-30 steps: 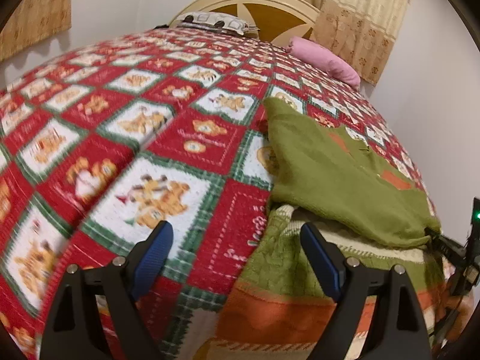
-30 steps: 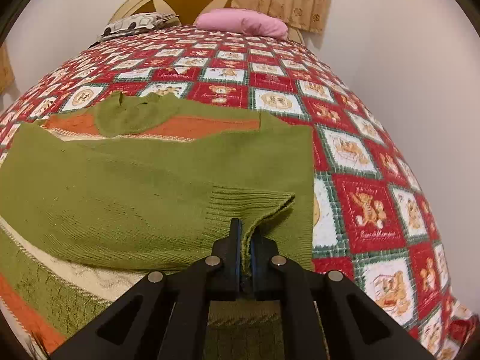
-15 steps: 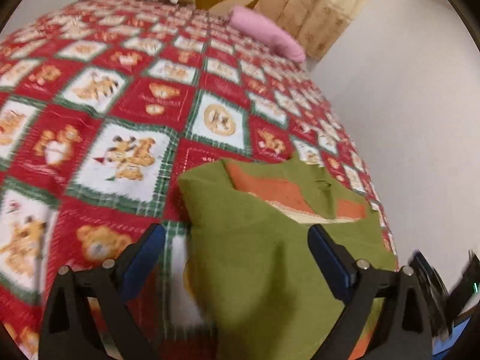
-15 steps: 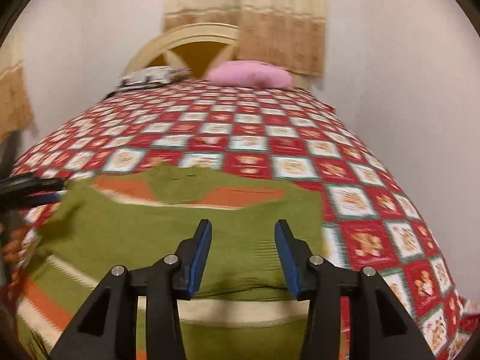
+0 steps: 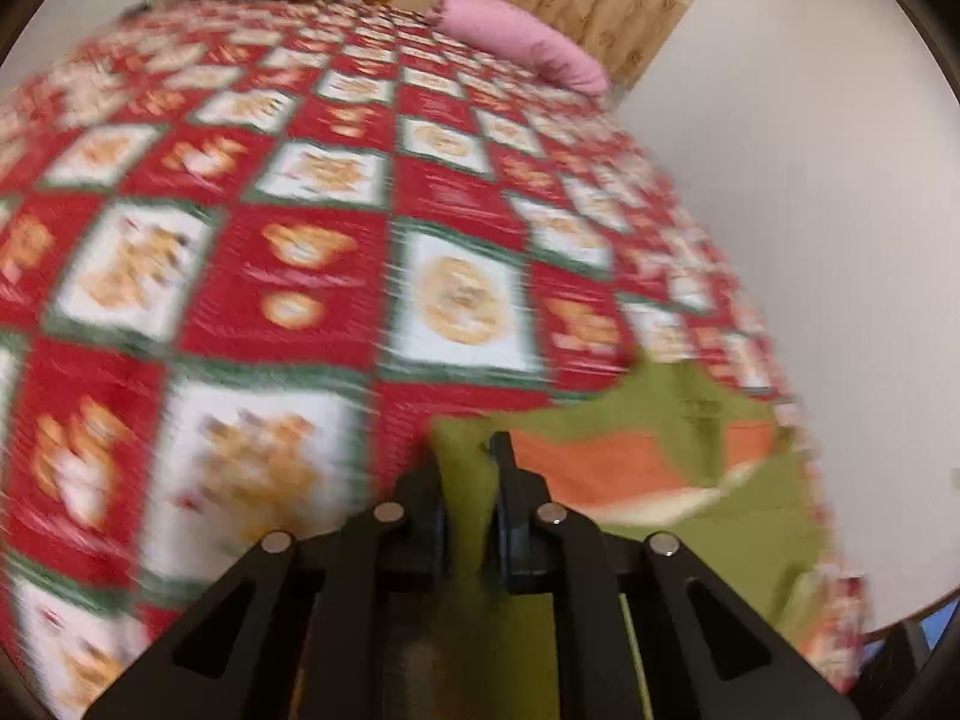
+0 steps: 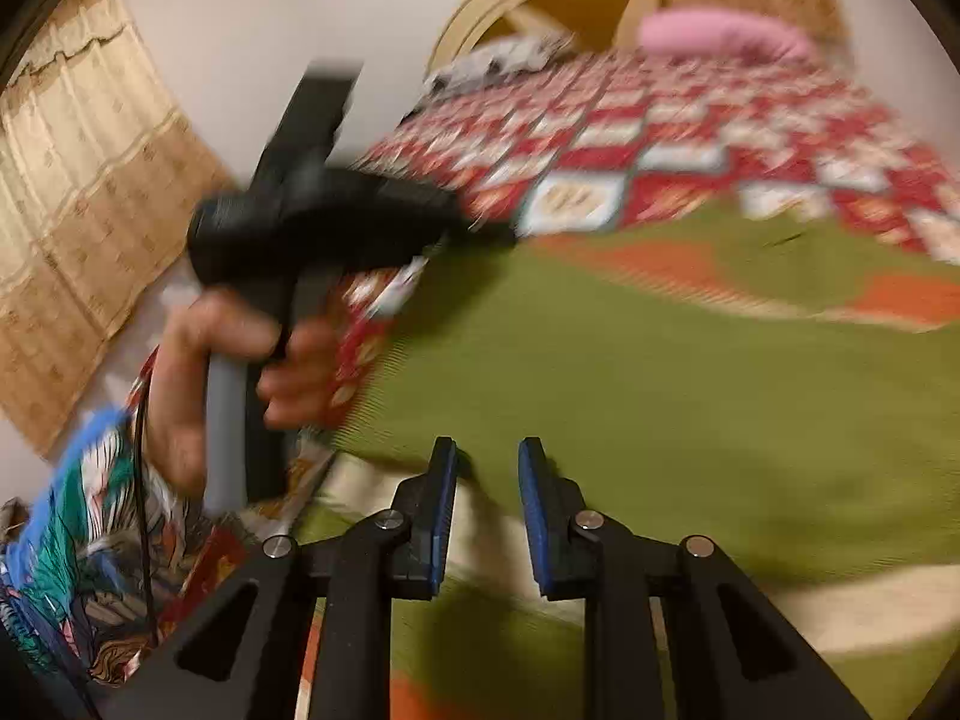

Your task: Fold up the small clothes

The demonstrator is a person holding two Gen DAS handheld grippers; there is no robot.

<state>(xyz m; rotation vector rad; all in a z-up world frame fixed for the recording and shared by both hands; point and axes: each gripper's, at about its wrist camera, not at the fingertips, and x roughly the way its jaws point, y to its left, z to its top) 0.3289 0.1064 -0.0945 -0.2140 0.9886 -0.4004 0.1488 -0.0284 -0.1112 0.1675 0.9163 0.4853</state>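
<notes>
Now your left claw (image 5: 467, 468) has just closed on the green sweater's (image 6: 630, 372) corner by the bed's (image 5: 288, 228) near edge; right claw (image 6: 487, 468) apart, closing, empty: carry the corner across evenly, keeping edges aligned

The left gripper (image 5: 465, 468) pointed steeply downward, and its jaws had just been closing; they stood nearly together, pinching a fold of green cloth between the pads. From the right wrist view a bare hand (image 6: 240, 354) gripped that tool's grey handle, a patterned sleeve (image 6: 78, 540) below the wrist. The right gripper (image 6: 486, 480) also angled downward; its jaws had just been narrowing, with a clear gap remaining and nothing pressed between the blue pads (image 6: 444, 510).
</notes>
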